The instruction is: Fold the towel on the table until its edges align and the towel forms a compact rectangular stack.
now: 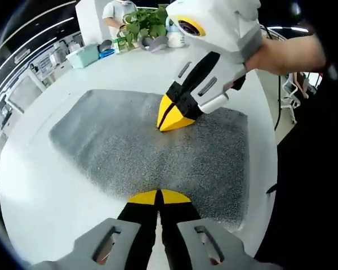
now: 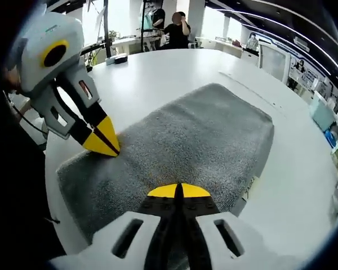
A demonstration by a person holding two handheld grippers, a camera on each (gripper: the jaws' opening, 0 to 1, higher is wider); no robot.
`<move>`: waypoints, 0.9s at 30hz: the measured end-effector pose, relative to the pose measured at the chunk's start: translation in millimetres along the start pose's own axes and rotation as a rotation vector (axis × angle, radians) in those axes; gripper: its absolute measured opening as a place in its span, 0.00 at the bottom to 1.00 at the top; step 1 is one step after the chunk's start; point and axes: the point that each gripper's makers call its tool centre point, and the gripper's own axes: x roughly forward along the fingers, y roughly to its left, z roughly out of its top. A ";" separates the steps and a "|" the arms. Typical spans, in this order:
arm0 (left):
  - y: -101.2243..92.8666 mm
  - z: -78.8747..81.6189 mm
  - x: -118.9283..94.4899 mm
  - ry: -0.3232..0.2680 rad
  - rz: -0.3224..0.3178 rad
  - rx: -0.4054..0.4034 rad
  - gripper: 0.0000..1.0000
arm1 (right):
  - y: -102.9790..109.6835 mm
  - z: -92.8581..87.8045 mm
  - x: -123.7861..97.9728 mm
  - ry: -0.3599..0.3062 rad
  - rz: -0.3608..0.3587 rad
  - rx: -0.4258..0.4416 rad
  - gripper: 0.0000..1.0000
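White round counter (image 1: 39, 185) underneath, office desks and standing people behind. Left gripper (image 1: 158, 196): yellow-tipped fingers pressed together, nothing between, tips at near edge of grey towel (image 1: 135, 140). Right gripper (image 2: 179, 190): fingers likewise closed, empty, resting on towel (image 2: 203, 135). Towel spread flat on counter (image 2: 158, 73), one fold already doubled. Potted plant (image 1: 149, 22) and teal box (image 1: 83, 55) at far rim.

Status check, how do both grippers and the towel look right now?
Left gripper shut, right gripper shut, tips down on the grey fuzzy towel. Towel flat on round white table, looks already folded. Nothing in the way.
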 end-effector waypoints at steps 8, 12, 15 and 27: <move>-2.1 -3.5 -2.4 -0.029 -0.042 0.013 0.01 | 2.9 -1.7 -1.9 -0.036 0.013 -0.005 0.00; -5.2 -3.5 -2.6 -0.009 -0.034 0.020 0.01 | 5.3 -0.8 -2.2 -0.047 0.016 0.022 0.00; -5.5 -5.4 -4.9 -0.007 -0.037 0.027 0.01 | 9.2 -0.7 -2.0 -0.041 0.018 0.006 0.00; -12.5 -16.2 -13.4 -0.025 -0.051 -0.018 0.01 | 25.0 -1.4 -4.1 -0.064 0.037 0.007 0.00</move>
